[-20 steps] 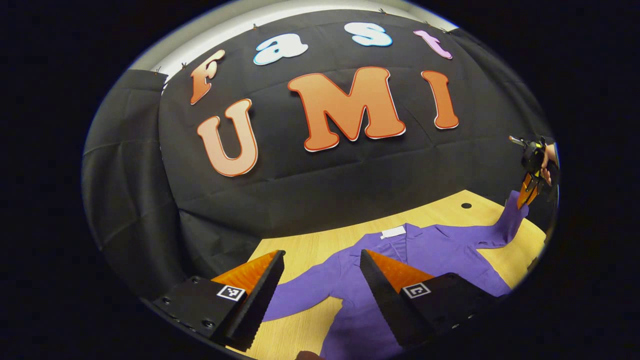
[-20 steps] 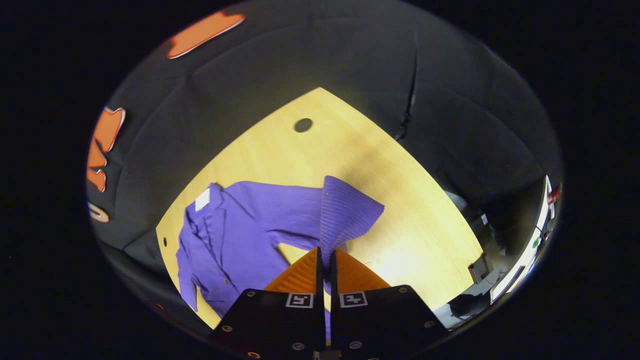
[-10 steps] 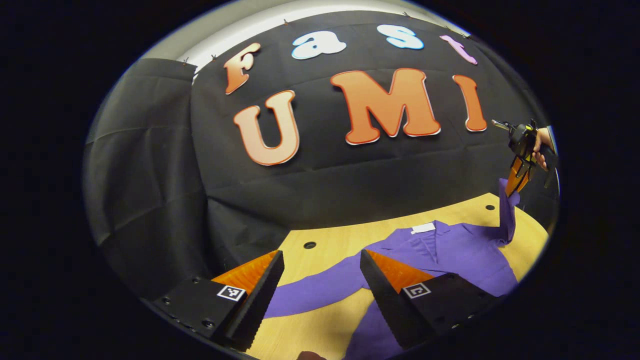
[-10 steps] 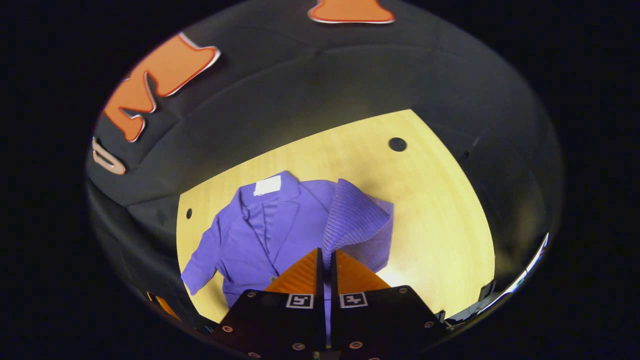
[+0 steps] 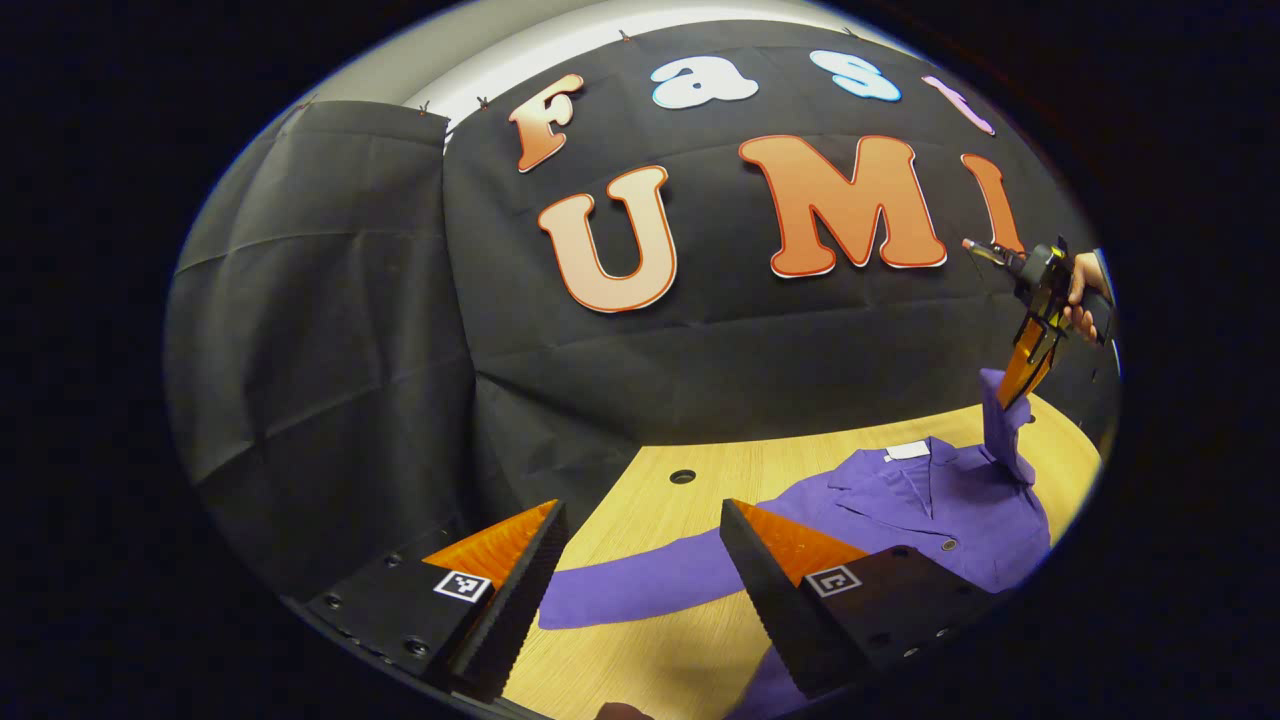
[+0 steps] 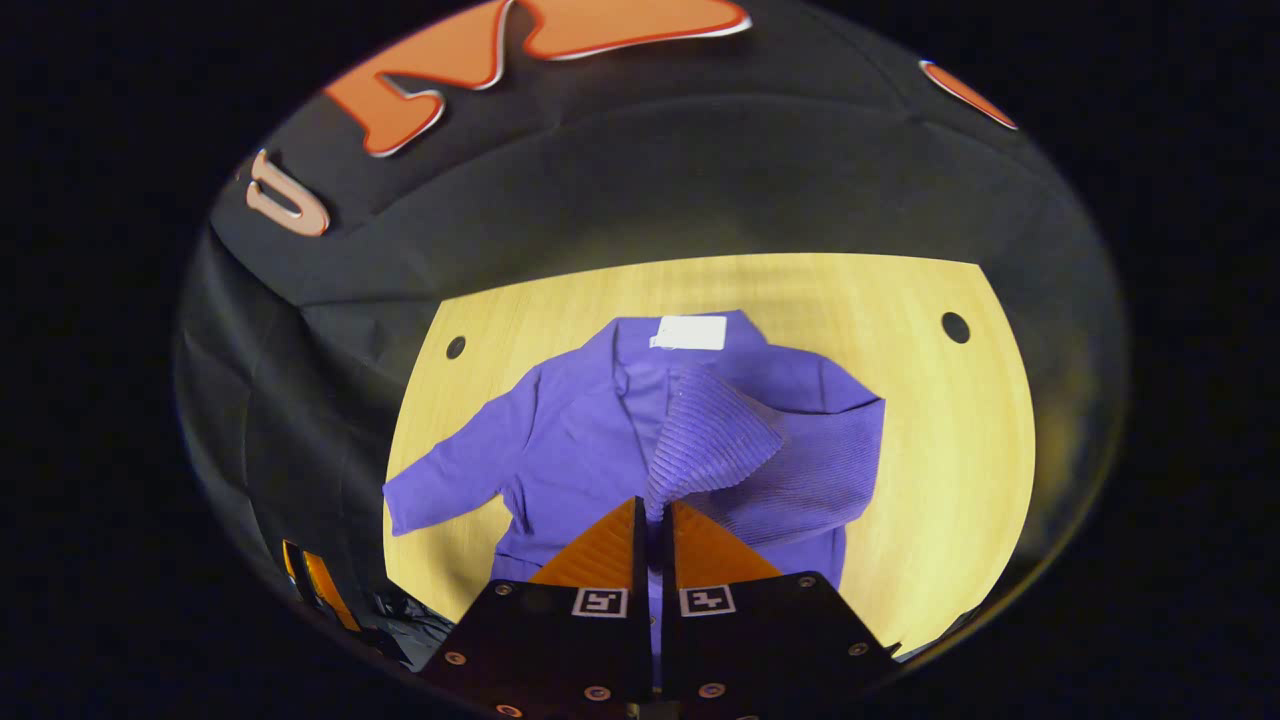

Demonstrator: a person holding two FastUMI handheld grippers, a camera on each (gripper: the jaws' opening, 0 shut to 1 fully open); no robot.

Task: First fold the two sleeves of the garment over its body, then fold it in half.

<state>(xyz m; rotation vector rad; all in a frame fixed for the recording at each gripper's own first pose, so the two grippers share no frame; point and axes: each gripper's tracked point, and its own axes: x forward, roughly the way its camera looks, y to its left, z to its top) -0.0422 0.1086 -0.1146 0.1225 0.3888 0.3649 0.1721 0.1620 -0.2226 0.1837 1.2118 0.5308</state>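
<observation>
We see the purple jacket [image 6: 590, 440] lying collar-up on the wooden tabletop [image 6: 940, 450]. Our right hand-held gripper [image 6: 655, 515] is clamped on the cuff of one sleeve [image 6: 715, 440], held lifted over the jacket's body. Our left hand-held gripper [image 5: 640, 530] hangs with its fingers apart above the other sleeve [image 5: 660, 580], which lies stretched flat on the tabletop.

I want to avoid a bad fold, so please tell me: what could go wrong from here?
1. The right gripper pinches only the cuff of the sleeve, lifted over the body. If it slips or drops early, the sleeve may land bunched.
2. Pulling further could drag the whole garment across the table.
3. The other sleeve lies flat beyond the open left gripper; it is not yet folded.
</observation>
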